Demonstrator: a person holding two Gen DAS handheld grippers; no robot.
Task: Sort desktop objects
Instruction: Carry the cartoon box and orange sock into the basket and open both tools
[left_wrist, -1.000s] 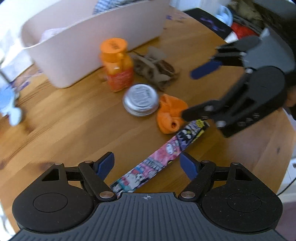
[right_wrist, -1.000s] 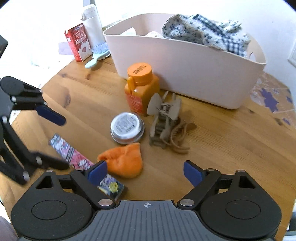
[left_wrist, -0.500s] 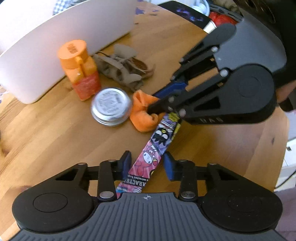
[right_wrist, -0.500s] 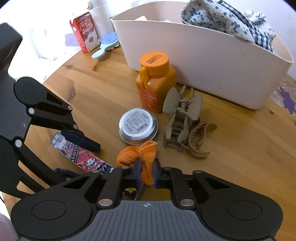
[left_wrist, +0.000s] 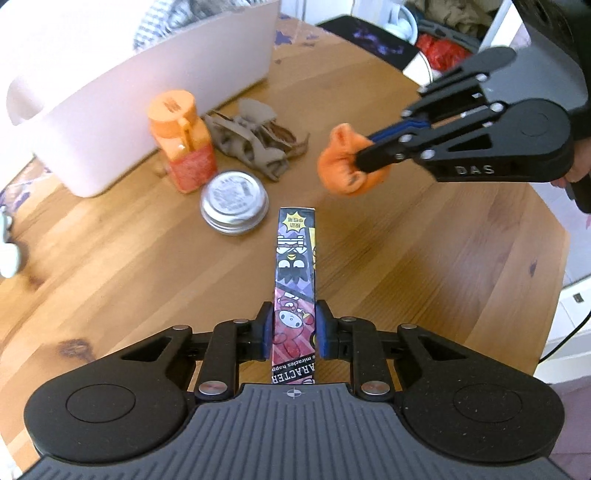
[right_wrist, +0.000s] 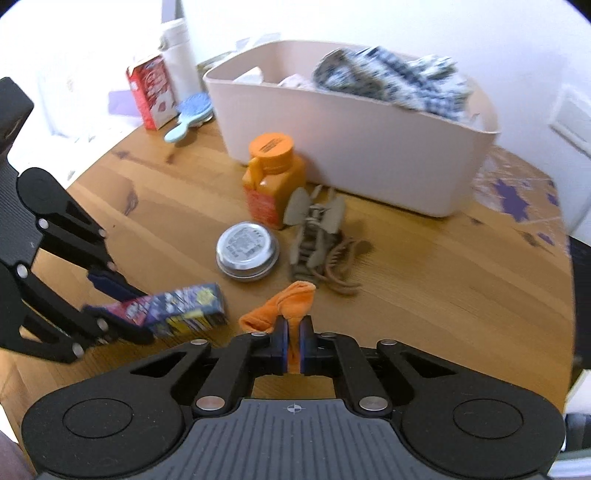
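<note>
A round wooden table of warm, knotted pine planks fills most of both views, its curved edge falling away at the right of the frame. Behind it, a plain white wall runs across the top of the right wrist view, washed out by strong daylight at upper left, with a pale rectangular wall plate at the right edge. In the upper right of the left wrist view, dark shelving with a red bundle sits beyond the table, and a thin black cable trails over pale flooring at lower right.
</note>
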